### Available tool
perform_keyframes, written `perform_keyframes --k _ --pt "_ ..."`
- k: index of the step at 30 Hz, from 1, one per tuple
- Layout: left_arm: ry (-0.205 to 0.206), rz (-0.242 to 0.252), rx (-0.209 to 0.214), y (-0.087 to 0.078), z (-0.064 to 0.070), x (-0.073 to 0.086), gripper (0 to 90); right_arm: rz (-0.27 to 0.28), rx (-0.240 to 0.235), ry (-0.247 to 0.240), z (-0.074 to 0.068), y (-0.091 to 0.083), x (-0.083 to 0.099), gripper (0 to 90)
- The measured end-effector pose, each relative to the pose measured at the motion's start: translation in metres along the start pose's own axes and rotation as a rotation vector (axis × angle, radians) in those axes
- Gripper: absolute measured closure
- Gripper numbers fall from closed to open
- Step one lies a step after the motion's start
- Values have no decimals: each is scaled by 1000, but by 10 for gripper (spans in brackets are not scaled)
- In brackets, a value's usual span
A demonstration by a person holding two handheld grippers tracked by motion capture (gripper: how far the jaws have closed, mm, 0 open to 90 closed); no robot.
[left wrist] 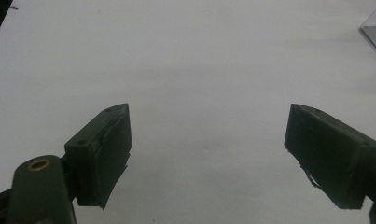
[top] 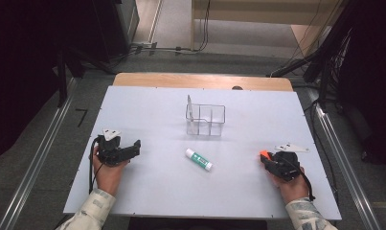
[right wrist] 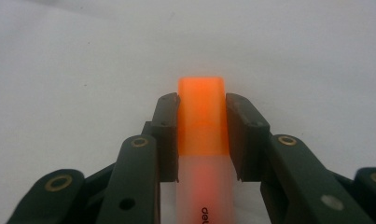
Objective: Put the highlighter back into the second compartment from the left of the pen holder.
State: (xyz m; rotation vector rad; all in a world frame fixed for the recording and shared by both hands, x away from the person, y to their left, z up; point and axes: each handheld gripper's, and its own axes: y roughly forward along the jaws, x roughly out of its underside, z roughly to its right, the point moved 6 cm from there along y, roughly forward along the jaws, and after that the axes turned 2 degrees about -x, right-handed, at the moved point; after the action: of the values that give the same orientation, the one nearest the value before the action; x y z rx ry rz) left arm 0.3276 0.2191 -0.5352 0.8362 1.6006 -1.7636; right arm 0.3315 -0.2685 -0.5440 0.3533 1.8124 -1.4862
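The right gripper [right wrist: 202, 135] pinches an orange-capped highlighter [right wrist: 202, 116] right at the cap seam, so a twist could pop it loose or let the smooth barrel slide, while the left gripper [left wrist: 209, 154] waits spread wide, well apart from the glue stick [top: 198, 159] and clear organizer [top: 205, 119].

The left gripper [top: 133, 146] and right gripper [top: 266, 159] are black, each with a grey three-cornered plate on top and a black cable. The flat jaws have small screws and brass rivets. The sleeves [top: 92, 210] are pale with a pattern.
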Motion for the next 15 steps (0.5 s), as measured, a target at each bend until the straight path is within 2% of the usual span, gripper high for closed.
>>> perform_keyframes --k 15 --pt "0 0 -3 0 0 0 154 48 -18 -6 -4 -9 -6 649"
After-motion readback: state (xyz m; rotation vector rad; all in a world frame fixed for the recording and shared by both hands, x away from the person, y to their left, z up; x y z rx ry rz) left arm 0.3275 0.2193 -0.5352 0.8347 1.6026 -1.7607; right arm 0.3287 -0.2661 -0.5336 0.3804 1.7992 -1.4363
